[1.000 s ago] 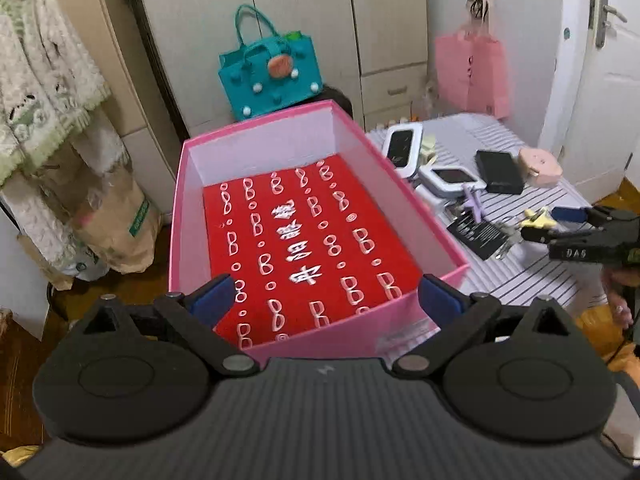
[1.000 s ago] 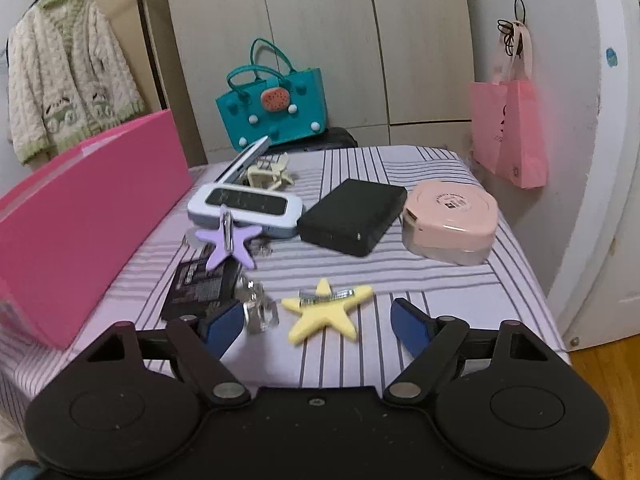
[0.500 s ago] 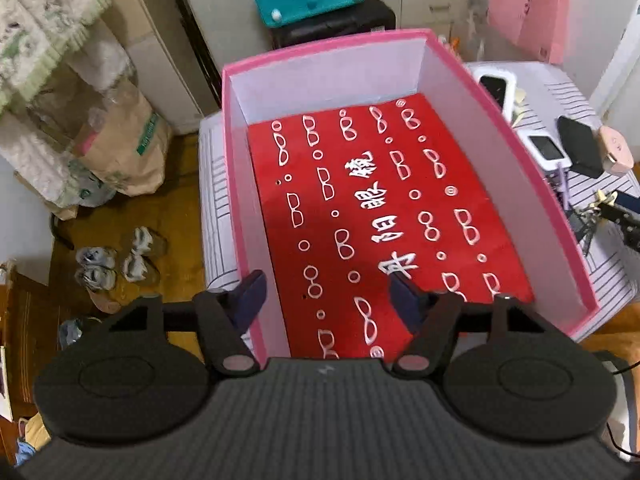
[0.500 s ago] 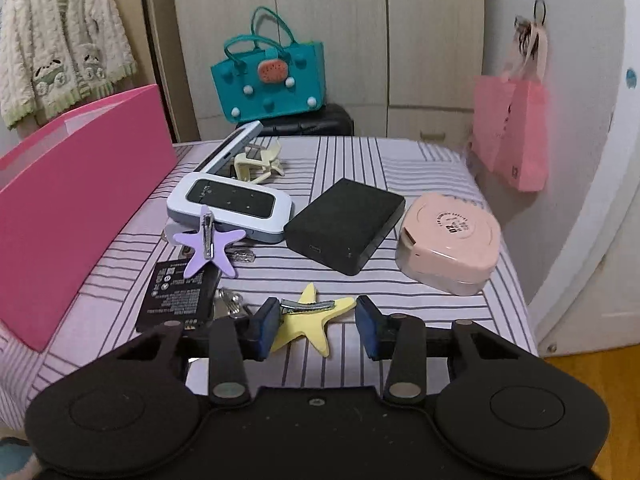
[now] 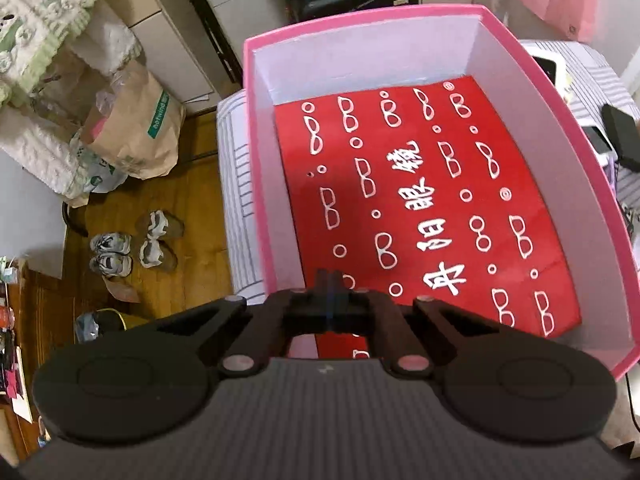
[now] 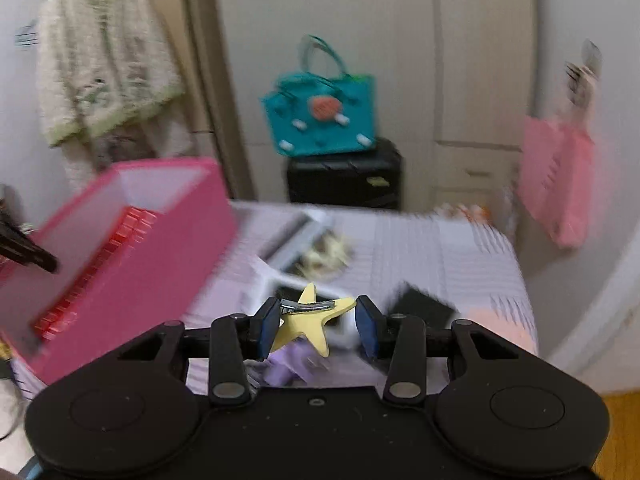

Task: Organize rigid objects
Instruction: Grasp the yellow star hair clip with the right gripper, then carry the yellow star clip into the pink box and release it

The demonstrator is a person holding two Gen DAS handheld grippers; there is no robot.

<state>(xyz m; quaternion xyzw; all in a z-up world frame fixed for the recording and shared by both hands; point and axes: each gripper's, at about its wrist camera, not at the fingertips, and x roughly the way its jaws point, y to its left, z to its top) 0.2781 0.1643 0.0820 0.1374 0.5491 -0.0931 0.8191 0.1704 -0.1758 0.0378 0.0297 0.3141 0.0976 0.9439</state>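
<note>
My left gripper (image 5: 330, 280) is shut with nothing between its fingers. It points down into the near left part of the pink box (image 5: 256, 168), whose floor is a red sheet (image 5: 420, 208) printed with white glasses. In the right wrist view my right gripper (image 6: 317, 322) is shut on the yellow star hair clip (image 6: 304, 326), holding it by two arms above the striped table (image 6: 440, 248). The same pink box (image 6: 152, 264) stands to its left. A black part of the left gripper (image 6: 28, 254) shows at that view's left edge. The right wrist view is blurred.
Below the held clip lie a purple star clip (image 6: 284, 364), a white device (image 6: 280, 280), a black box (image 6: 420, 304) and a pink round case (image 6: 500, 328). A teal bag (image 6: 324, 116) sits on a black suitcase behind the table. Shoes (image 5: 132, 248) and a paper bag (image 5: 136, 132) lie on the floor.
The left gripper closed fully and tipped downward over the box's near left side. The right gripper closed on the yellow star clip and lifted it off the table.
</note>
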